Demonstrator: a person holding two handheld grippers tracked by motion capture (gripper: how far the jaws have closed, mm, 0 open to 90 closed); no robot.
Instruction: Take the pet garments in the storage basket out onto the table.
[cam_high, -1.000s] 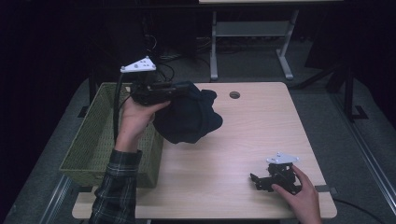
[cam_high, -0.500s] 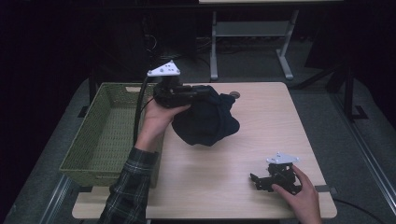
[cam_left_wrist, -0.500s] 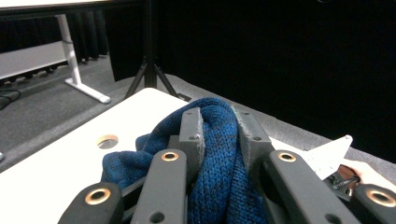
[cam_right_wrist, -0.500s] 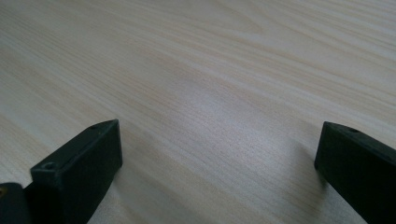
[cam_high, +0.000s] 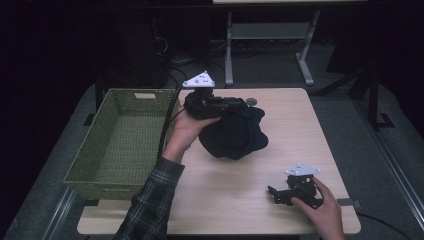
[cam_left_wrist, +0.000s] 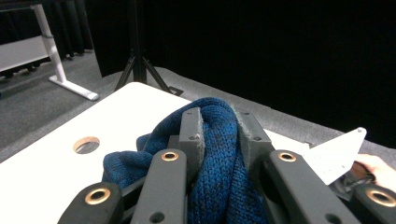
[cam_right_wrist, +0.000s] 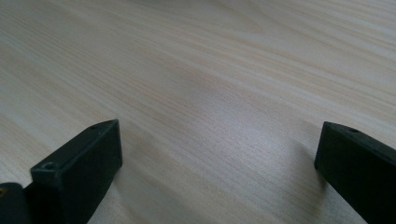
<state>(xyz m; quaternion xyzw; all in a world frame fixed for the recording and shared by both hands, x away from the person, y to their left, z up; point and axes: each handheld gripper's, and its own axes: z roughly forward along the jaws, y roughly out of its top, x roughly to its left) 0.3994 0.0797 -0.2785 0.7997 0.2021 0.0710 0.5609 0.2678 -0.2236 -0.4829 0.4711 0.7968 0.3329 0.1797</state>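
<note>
2 claws: left claw (cam_left_wrist: 219, 135) pinches the blue knit (cam_high: 232, 134) (bunched, no clear axis), right claw (cam_right_wrist: 219, 158) spread.

One overhead, two close table (cam_high: 300, 125) views

Plaid sleeve (cam_high: 150, 200) on left arm; black claws, grey three-cornered plates, brass-ringed holes, trailing black cable.
</note>
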